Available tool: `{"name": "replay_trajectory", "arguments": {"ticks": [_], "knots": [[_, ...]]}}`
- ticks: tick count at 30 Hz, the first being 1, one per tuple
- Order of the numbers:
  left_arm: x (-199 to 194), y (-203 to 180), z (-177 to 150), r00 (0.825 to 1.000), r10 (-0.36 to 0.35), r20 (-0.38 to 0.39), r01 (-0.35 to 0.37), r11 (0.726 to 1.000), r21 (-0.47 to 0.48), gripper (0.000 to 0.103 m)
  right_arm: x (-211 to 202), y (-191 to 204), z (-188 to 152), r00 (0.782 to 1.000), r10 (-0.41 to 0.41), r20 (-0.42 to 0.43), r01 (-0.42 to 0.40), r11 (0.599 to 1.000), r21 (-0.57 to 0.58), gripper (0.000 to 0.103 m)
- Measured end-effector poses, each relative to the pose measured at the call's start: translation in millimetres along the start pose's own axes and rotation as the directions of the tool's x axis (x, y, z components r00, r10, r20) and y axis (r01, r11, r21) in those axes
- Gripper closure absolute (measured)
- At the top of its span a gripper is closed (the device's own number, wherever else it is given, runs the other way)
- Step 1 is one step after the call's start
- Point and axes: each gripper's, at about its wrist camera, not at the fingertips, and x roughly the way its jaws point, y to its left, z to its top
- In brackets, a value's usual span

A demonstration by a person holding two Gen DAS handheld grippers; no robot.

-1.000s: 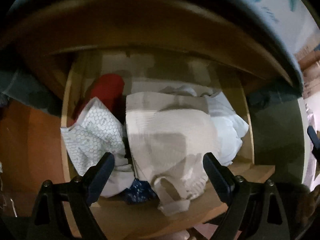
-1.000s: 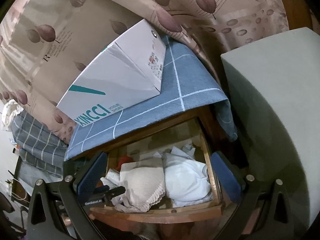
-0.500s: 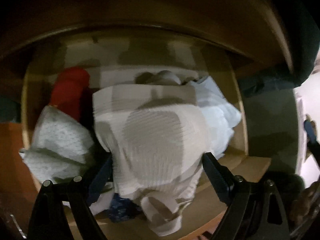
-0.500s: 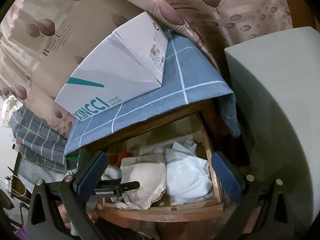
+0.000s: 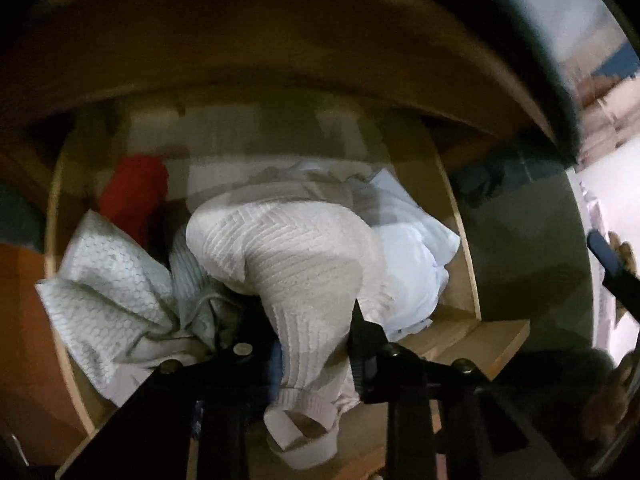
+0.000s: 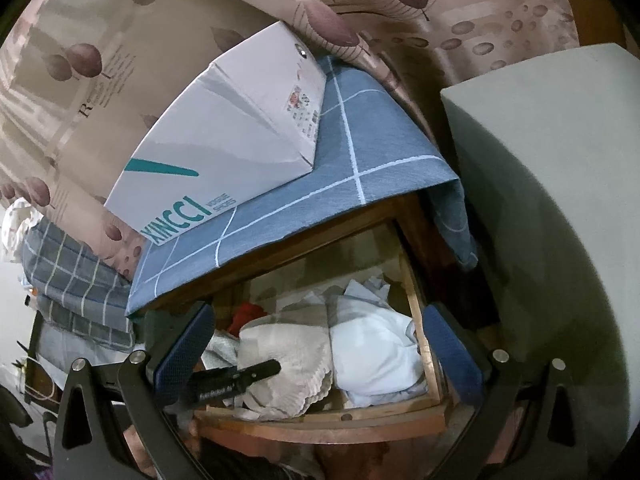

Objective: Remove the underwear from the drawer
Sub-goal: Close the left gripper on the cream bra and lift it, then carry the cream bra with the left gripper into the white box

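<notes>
The open wooden drawer (image 6: 416,308) holds several garments. In the left wrist view my left gripper (image 5: 308,344) is shut on the beige ribbed underwear (image 5: 304,256), bunching it at the drawer's front. The beige underwear shows in the right wrist view (image 6: 288,344) with my left gripper (image 6: 256,372) on it. My right gripper (image 6: 316,356) is open and empty, held above the drawer's front. A white garment (image 6: 372,344) lies right of the underwear, a patterned white one (image 5: 108,280) left, a red one (image 5: 136,192) at the back left.
A blue checked cloth (image 6: 360,168) covers the cabinet top, with a white XINCCI shoe box (image 6: 232,152) on it. A grey-green block (image 6: 552,184) stands right of the drawer. A patterned curtain (image 6: 120,52) hangs behind. Checked fabric (image 6: 68,272) is piled at the left.
My left gripper moved into the drawer and closed on the beige underwear, which is now bunched and pulled toward the front. The right gripper has barely moved.
</notes>
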Motion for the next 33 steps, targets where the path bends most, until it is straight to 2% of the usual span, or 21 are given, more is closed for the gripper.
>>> {"name": "replay_trajectory", "arguments": {"ticks": [3, 7, 10, 20, 23, 27, 31, 33], "knots": [[-30.8, -7.6, -8.4, 0.995, -0.012, 0.1, 0.011, 1.0, 0.013, 0.077, -0.9, -0.8, 0.4, 1.0, -0.007, 0.004, 0.007, 1.0, 0.004, 0.0], [-58.7, -23.7, 0.3, 0.982, -0.048, 0.182, 0.041, 0.998, 0.042, 0.077, 0.0, -4.0, 1.3, 1.0, -0.021, 0.006, 0.021, 1.0, 0.015, 0.0], [-83.1, -22.2, -3.8, 0.973, -0.081, 0.215, 0.076, 0.997, 0.034, 0.077, 1.4, -7.0, 1.9, 1.0, -0.027, -0.001, 0.027, 0.999, 0.025, 0.0], [-147.5, -32.8, -13.8, 0.949, -0.128, 0.289, 0.12, 0.992, 0.042, 0.077, 14.4, -2.4, -3.9, 0.995, -0.066, -0.068, 0.065, 0.998, -0.018, 0.0], [-175.8, -37.5, -15.1, 0.935, -0.137, 0.326, 0.128, 0.991, 0.046, 0.077, 18.5, -2.0, -5.5, 0.993, -0.07, -0.091, 0.068, 0.997, -0.026, 0.0], [-224.7, -46.4, -8.3, 0.906, -0.155, 0.395, 0.134, 0.988, 0.081, 0.077, 24.8, 0.8, -8.0, 0.989, -0.088, -0.121, 0.082, 0.995, -0.057, 0.0], [-265.7, -59.6, 7.9, 0.875, -0.165, 0.456, 0.142, 0.986, 0.085, 0.077, 29.2, 6.3, -10.5, 0.985, -0.103, -0.135, 0.091, 0.991, -0.096, 0.0], [-280.9, -63.0, 21.5, 0.865, -0.18, 0.468, 0.15, 0.983, 0.102, 0.077, 31.8, 8.3, -12.1, 0.984, -0.102, -0.146, 0.087, 0.99, -0.109, 0.0]]}}
